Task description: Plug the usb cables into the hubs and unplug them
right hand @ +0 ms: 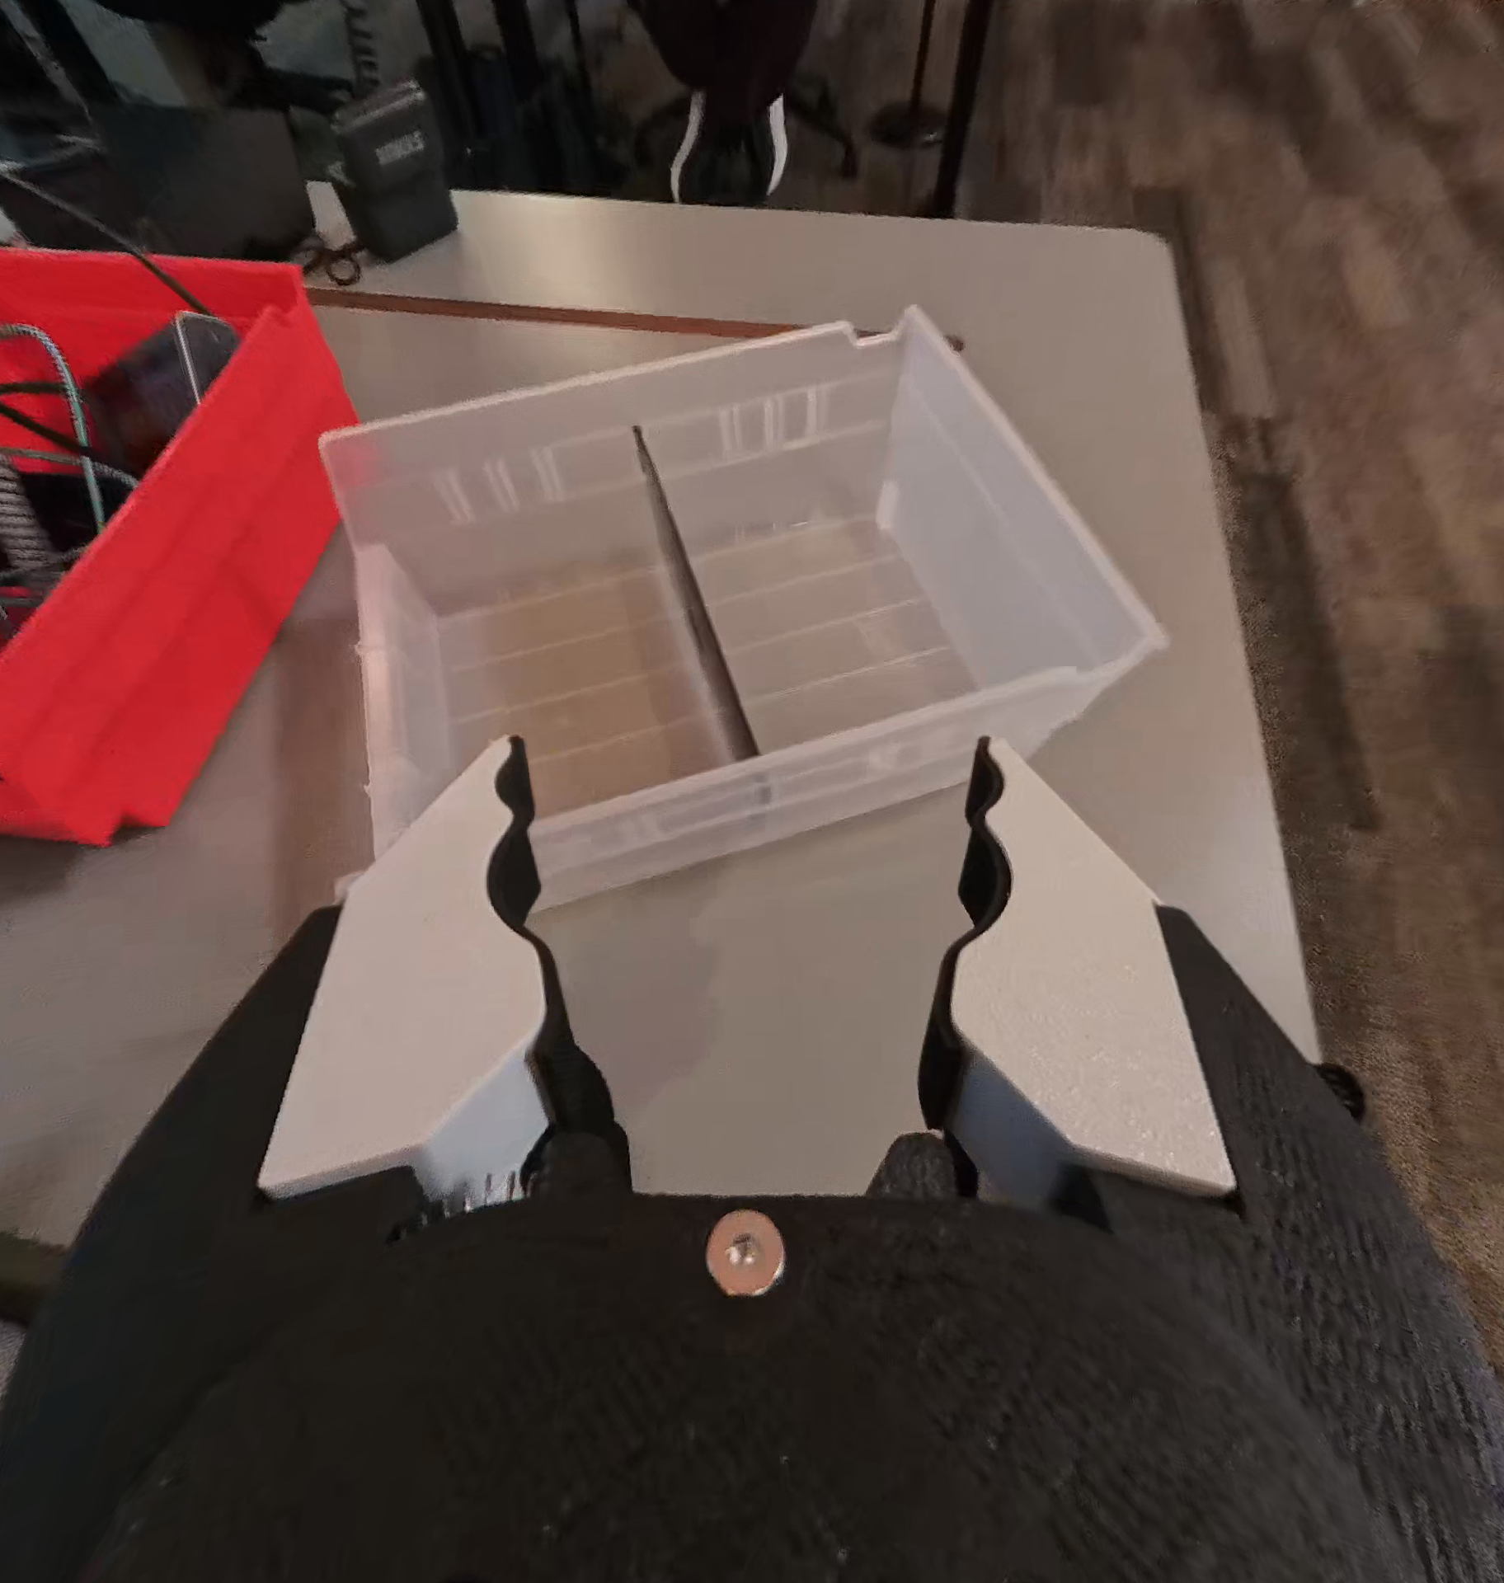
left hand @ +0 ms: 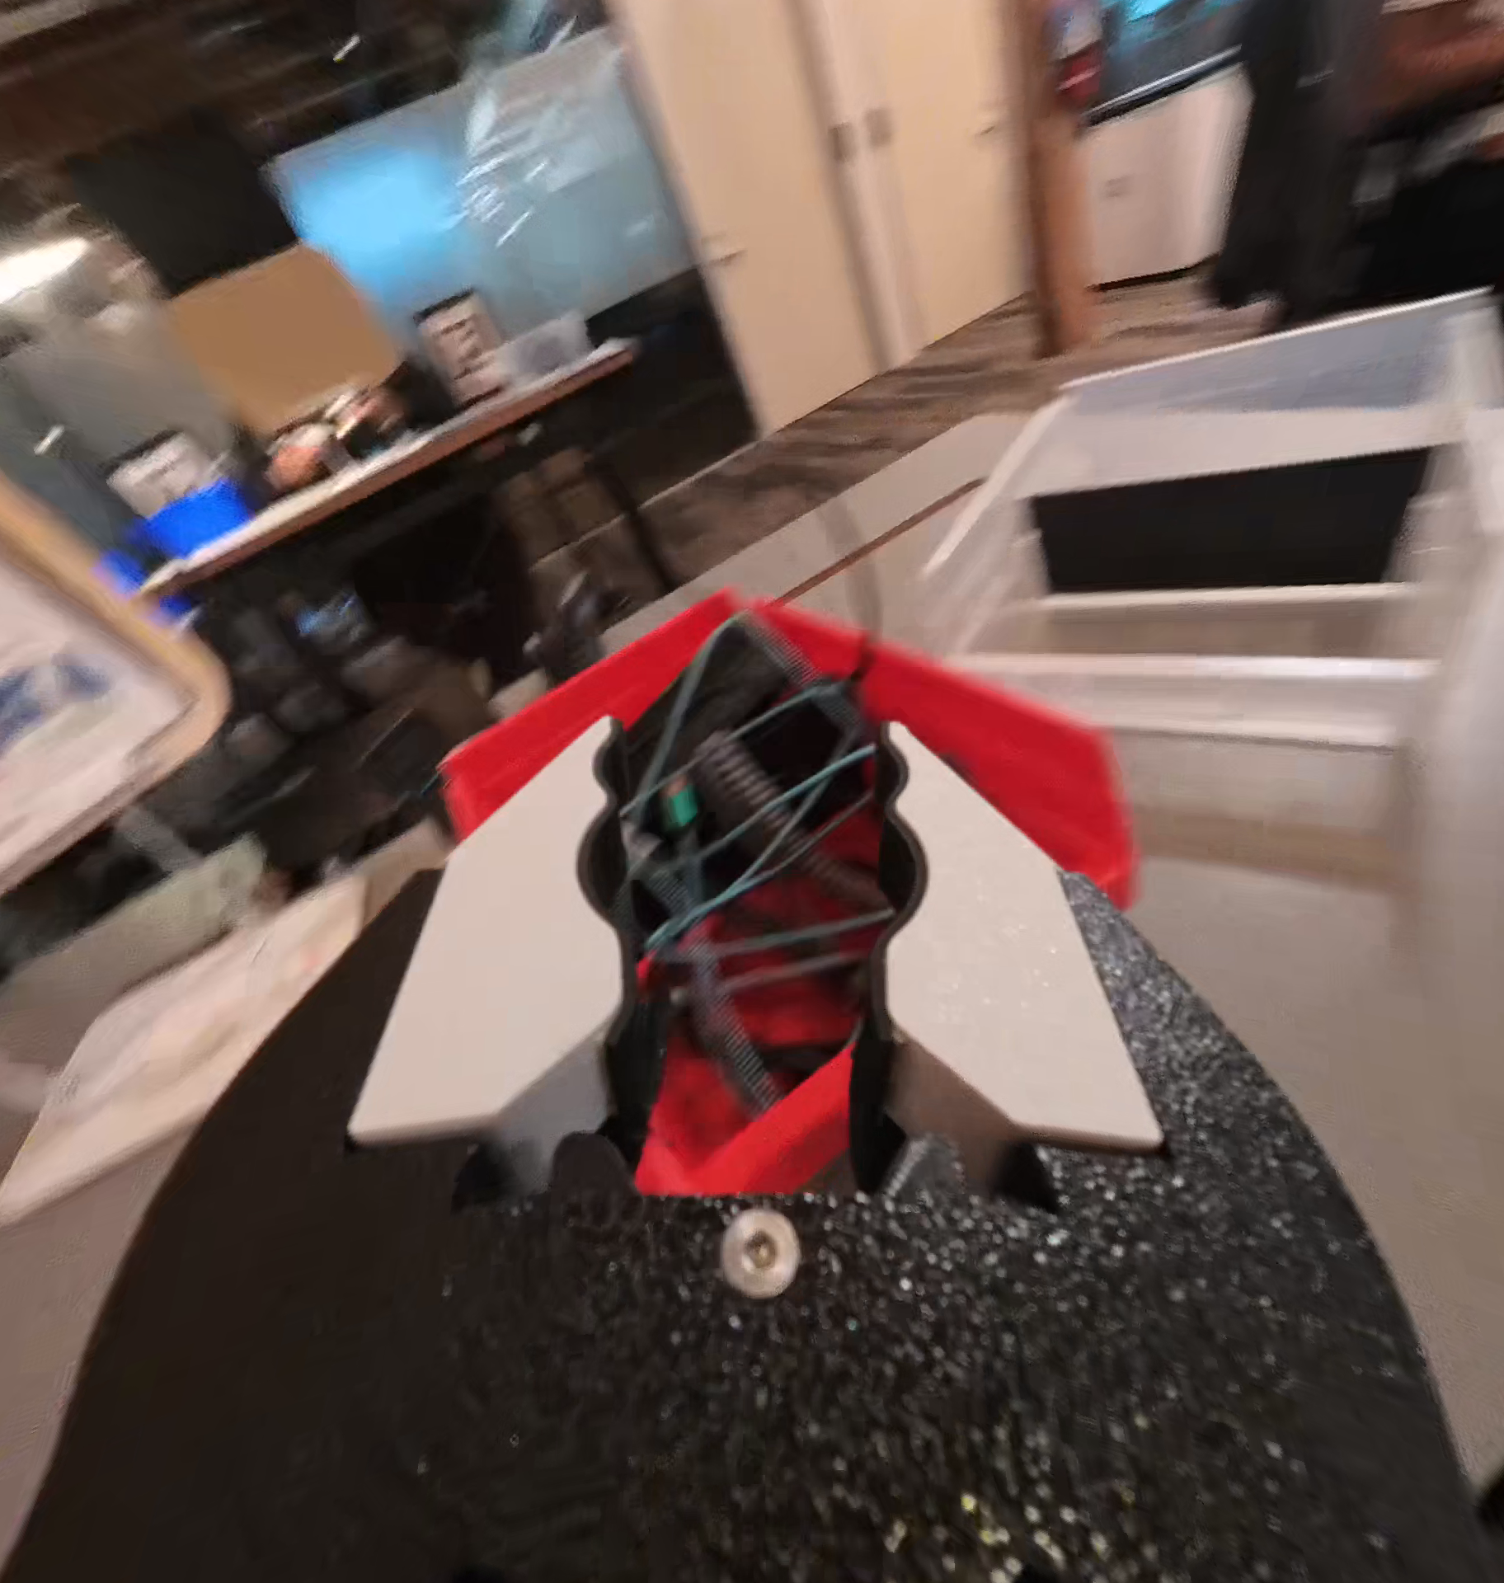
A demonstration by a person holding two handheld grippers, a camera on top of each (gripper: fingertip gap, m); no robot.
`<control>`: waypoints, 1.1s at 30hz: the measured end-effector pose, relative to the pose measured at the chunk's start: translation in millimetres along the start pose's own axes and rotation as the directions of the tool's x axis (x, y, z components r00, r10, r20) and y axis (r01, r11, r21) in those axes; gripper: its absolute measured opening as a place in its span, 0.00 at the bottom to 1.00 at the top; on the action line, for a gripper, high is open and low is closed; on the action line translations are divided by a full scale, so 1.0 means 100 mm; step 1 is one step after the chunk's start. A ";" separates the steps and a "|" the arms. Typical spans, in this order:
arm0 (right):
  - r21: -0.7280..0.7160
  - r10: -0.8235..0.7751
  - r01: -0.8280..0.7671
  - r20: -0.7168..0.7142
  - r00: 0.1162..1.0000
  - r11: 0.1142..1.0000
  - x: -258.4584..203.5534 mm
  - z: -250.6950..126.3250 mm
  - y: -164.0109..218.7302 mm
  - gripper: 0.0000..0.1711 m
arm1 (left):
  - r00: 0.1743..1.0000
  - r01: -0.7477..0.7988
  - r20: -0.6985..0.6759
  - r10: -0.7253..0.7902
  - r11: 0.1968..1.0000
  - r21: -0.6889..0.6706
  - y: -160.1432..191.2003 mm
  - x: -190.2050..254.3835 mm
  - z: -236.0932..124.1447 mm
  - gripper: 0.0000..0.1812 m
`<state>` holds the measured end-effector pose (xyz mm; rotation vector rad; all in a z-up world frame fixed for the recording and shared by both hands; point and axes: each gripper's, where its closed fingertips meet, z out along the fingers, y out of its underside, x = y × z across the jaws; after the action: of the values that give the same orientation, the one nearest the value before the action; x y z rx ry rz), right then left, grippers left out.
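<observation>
A red bin (left hand: 988,754) holds tangled cables (left hand: 731,822), green-flecked and grey braided, with dark hubs among them. My left gripper (left hand: 753,737) hovers just above and in front of this bin, jaws open with the cables showing between them, holding nothing. The red bin also shows in the right wrist view (right hand: 157,600) at the left, with a dark hub (right hand: 162,377) and cables (right hand: 12,505) inside. My right gripper (right hand: 749,754) is open and empty over the table, at the near wall of a clear bin (right hand: 988,531).
The clear bin has a dark divider (right hand: 689,582) and two empty compartments; it also shows in the left wrist view (left hand: 1245,548). The grey table (right hand: 731,985) ends at the right, with carpet (right hand: 1374,514) beyond. A black device (right hand: 393,171) sits at the table's far edge.
</observation>
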<state>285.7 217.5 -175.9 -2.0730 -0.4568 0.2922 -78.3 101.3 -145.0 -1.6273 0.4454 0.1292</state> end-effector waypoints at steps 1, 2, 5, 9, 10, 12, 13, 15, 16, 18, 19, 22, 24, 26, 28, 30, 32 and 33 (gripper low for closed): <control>-0.037 -0.022 0.022 -0.011 1.000 0.999 -0.05 0.08 0.04 0.59 | 0.997 0.045 0.062 -0.042 0.998 -0.045 0.19 -0.24 -0.06 0.32; -0.094 -0.055 0.052 -0.026 0.998 0.994 -0.09 0.17 0.11 0.59 | 0.990 0.093 0.111 -0.084 0.992 -0.082 0.36 -0.43 -0.12 0.33; -0.237 -0.140 0.140 0.020 0.990 0.961 -0.28 0.47 0.35 0.63 | 0.965 0.207 0.194 -0.177 0.967 -0.151 0.78 -0.78 -0.23 0.37; -0.276 -0.160 0.156 0.008 0.987 0.948 -0.36 0.71 0.44 0.67 | 0.958 0.258 0.189 -0.217 0.939 -0.229 1.07 -0.81 -0.20 0.39; -0.274 -0.146 0.142 0.005 0.989 0.951 -0.38 0.71 0.43 0.67 | 0.959 0.256 0.183 -0.215 0.935 -0.245 1.11 -0.79 -0.18 0.39; -0.293 -0.193 0.178 -0.023 0.981 0.940 -0.34 0.68 0.44 0.65 | 0.964 0.244 0.177 -0.200 0.930 -0.276 1.19 -0.76 -0.13 0.39; -0.302 -0.232 0.209 -0.045 0.972 0.930 -0.30 0.65 0.45 0.63 | 0.966 0.239 0.173 -0.195 0.927 -0.289 1.22 -0.75 -0.11 0.39; -0.328 -0.244 0.197 -0.109 0.964 0.924 -0.17 0.57 0.47 0.63 | 0.967 0.240 0.163 -0.197 0.921 -0.306 1.26 -0.72 -0.07 0.38; -0.344 -0.207 0.157 -0.116 0.971 0.926 -0.12 0.54 0.50 0.63 | 0.966 0.245 0.160 -0.203 0.918 -0.313 1.28 -0.71 -0.05 0.38; -0.356 -0.151 0.101 -0.115 0.982 0.929 0.00 0.48 0.57 0.65 | 0.963 0.258 0.159 -0.217 0.910 -0.324 1.32 -0.71 -0.04 0.38; -0.359 -0.122 0.070 -0.123 0.985 0.931 0.08 0.45 0.60 0.65 | 0.962 0.264 0.152 -0.225 0.906 -0.331 1.34 -0.70 -0.03 0.37; -0.349 -0.046 -0.026 -0.198 0.979 0.937 0.43 0.35 0.68 0.62 | 0.956 0.293 0.099 -0.276 0.885 -0.362 1.40 -0.60 0.02 0.35; -0.326 0.016 -0.094 -0.236 0.972 0.941 0.61 0.28 0.72 0.58 | 0.952 0.305 0.091 -0.293 0.870 -0.387 1.46 -0.57 0.04 0.33; -0.313 0.066 -0.134 -0.219 0.974 0.940 0.65 0.23 0.76 0.48 | 0.948 0.312 0.077 -0.308 0.858 -0.408 1.51 -0.53 0.08 0.28; -0.324 0.089 -0.136 -0.157 0.984 0.936 0.57 0.21 0.78 0.37 | 0.946 0.312 0.054 -0.319 0.856 -0.413 1.51 -0.49 0.12 0.21; -0.330 0.076 -0.106 -0.103 0.992 0.938 0.48 0.22 0.77 0.25 | 0.956 0.292 0.087 -0.281 0.866 -0.405 1.52 -0.56 0.13 0.14; -0.334 0.061 -0.076 -0.056 0.997 0.939 0.40 0.23 0.76 0.13 | 0.966 0.255 0.158 -0.207 0.876 -0.409 1.58 -0.70 0.11 0.07; -0.335 0.054 -0.070 -0.058 0.997 0.940 0.41 0.22 0.76 0.13 | 0.967 0.244 0.165 -0.192 0.881 -0.405 1.59 -0.73 0.10 0.03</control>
<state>329.7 216.6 -253.9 -2.4274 -0.4365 0.2111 -200.8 119.3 -269.2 -2.0740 0.1381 0.1608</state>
